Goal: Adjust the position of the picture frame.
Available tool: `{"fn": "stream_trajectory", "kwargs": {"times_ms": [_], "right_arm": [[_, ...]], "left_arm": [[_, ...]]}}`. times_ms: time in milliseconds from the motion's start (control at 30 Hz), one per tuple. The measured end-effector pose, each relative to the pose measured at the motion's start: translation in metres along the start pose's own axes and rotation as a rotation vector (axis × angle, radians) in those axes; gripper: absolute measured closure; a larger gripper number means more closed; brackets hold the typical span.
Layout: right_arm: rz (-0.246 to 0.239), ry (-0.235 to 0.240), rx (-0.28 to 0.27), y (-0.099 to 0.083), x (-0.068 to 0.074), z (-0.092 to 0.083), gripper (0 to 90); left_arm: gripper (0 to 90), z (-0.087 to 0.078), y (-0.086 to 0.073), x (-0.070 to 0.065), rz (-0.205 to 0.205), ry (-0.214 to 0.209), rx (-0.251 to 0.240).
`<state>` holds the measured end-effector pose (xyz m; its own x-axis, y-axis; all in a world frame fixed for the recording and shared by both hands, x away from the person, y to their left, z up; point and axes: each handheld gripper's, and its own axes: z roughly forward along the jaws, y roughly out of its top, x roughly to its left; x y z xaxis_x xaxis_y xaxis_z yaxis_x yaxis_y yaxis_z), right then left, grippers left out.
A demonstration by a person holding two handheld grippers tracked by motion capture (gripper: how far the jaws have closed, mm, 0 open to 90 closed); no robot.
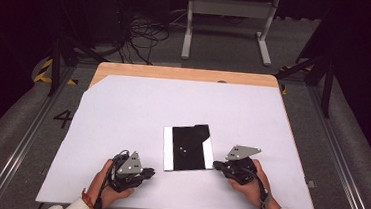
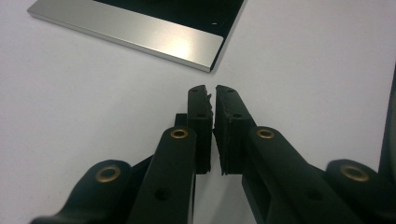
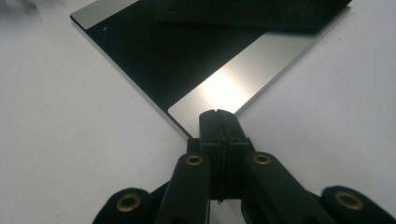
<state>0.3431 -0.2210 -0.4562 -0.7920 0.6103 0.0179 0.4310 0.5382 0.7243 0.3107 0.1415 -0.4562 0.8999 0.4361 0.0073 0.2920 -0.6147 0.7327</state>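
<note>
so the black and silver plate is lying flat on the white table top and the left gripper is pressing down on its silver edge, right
Not quite: the right gripper has its closed tips on the silver edge of the plate, as the right gripper view shows. The left gripper is off the plate, over the bare white table top. The plate does lie flat on the table top.

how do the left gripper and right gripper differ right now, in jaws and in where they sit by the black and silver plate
The left gripper has a thin gap between its jaw tips; the right gripper has its jaws pressed fully together. The left gripper lies apart from the black and silver plate, with bare white table between them; the right gripper's tips sit at the plate's silver corner. Both hold nothing, and each is gripped in a hand near the table's front edge.
</note>
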Motion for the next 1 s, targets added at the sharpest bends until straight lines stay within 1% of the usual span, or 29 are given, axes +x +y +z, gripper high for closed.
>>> {"fn": "stream_trajectory", "kwargs": {"times_ms": [100, 200, 233, 300, 333, 533, 567, 600, 633, 700, 867, 933, 1000], "right_arm": [[-0.003, 0.004, -0.005, -0.001, 0.002, 0.000, 90.0], [-0.015, -0.002, -0.011, -0.001, 0.005, 0.001, 90.0], [-0.019, -0.004, -0.011, -0.001, 0.007, 0.001, 90.0], [-0.026, -0.001, -0.009, 0.000, 0.010, 0.002, 90.0], [-0.028, 0.006, -0.007, 0.000, 0.011, 0.002, 90.0], [-0.046, 0.027, -0.003, 0.002, 0.018, 0.004, 90.0], [-0.044, 0.034, -0.003, 0.002, 0.019, 0.004, 90.0], [-0.044, 0.034, -0.003, 0.002, 0.019, 0.004, 90.0], [-0.034, 0.052, -0.012, 0.002, 0.017, 0.005, 90.0], [-0.028, 0.064, -0.016, 0.001, 0.016, 0.005, 90.0], [-0.032, 0.063, -0.014, 0.002, 0.017, 0.006, 90.0], [-0.031, 0.066, -0.013, 0.002, 0.017, 0.006, 90.0], [-0.030, 0.067, -0.013, 0.002, 0.018, 0.006, 90.0]], "left_arm": [[85.0, 0.003, 0.001, -0.002, 0.002, -0.012, 0.004], [84.9, 0.006, 0.002, -0.004, 0.018, -0.016, 0.020], [84.8, 0.006, 0.002, -0.004, 0.013, -0.019, 0.017], [83.9, 0.006, 0.002, -0.004, 0.014, -0.010, 0.019], [83.6, 0.006, 0.002, -0.003, 0.006, -0.010, 0.014], [83.6, 0.007, 0.000, 0.004, -0.009, 0.012, 0.012], [83.7, 0.007, 0.000, 0.005, -0.018, 0.009, 0.005], [83.7, 0.007, 0.000, 0.005, -0.018, 0.009, 0.005], [83.6, 0.006, 0.000, 0.007, -0.022, 0.009, 0.001], [83.5, 0.007, 0.000, 0.007, -0.026, 0.009, 0.000], [82.5, 0.010, 0.003, 0.006, -0.016, 0.018, 0.010], [82.2, 0.012, 0.003, 0.007, -0.020, 0.017, 0.011], [82.0, 0.013, 0.004, 0.007, -0.022, 0.029, 0.020]]}}
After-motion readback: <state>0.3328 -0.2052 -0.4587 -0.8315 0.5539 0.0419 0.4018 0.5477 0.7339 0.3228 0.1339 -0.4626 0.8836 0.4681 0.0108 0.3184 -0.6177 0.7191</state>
